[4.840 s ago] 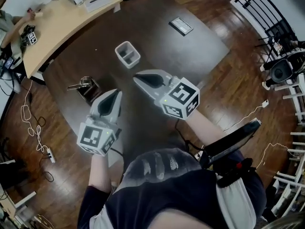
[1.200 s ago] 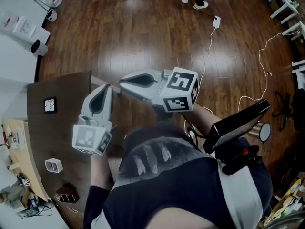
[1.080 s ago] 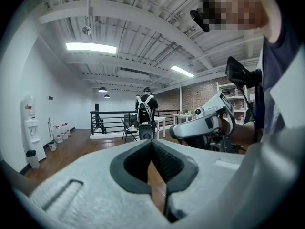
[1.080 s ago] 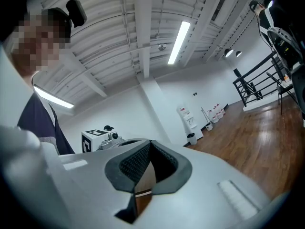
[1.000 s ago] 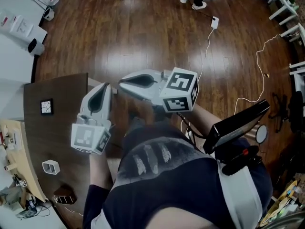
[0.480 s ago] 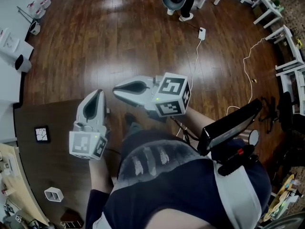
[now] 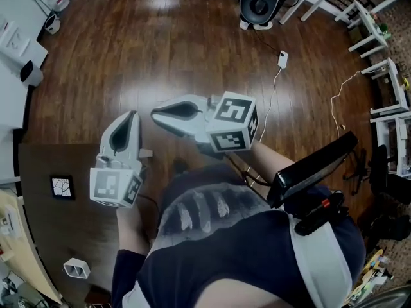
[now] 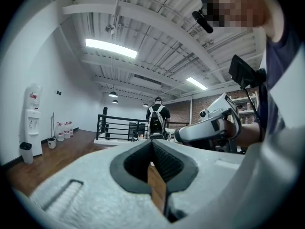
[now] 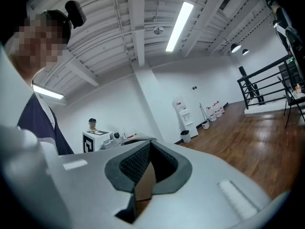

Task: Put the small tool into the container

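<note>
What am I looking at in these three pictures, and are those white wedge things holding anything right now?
There is no robot arm here. A person holds a two-jaw gripper in each hand. The top-down picture comes from a camera on the person's head, and the white wedges in it are the left gripper and the right gripper. The other two pictures each look along one gripper's own jaws. Both pairs of jaws are closed with nothing between them. The grippers point out over the wood floor. The dark table is at the lower left, with the white container and a black square object on it. The small tool is not visible.
</note>
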### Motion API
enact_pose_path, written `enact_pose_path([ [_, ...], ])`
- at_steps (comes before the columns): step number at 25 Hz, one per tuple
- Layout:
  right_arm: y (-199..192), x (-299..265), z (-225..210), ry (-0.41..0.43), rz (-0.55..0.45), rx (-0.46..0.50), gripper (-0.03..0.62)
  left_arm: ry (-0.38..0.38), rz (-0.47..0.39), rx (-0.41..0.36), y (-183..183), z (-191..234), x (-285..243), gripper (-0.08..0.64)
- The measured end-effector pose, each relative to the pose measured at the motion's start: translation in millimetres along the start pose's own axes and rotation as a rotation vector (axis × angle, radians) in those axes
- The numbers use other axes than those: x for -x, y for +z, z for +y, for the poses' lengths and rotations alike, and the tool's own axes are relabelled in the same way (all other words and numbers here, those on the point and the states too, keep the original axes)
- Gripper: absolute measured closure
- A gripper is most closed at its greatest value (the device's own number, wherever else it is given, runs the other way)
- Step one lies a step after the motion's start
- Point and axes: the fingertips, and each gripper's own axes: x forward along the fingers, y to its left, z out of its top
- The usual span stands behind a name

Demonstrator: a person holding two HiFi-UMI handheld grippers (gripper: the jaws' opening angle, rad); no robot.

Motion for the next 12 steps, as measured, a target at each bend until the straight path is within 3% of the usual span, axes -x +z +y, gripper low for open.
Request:
enact_pose_path([
  [6,16,-19,-33,-0.007,0.009,0.023,0.591,0.037,0.01,-0.018,7,25,-18,0.566],
  [12,34,-34,-71,0.083,0.009,0.014,0.591,0.133,0.039,-0.031,9,53,-42,0.566],
])
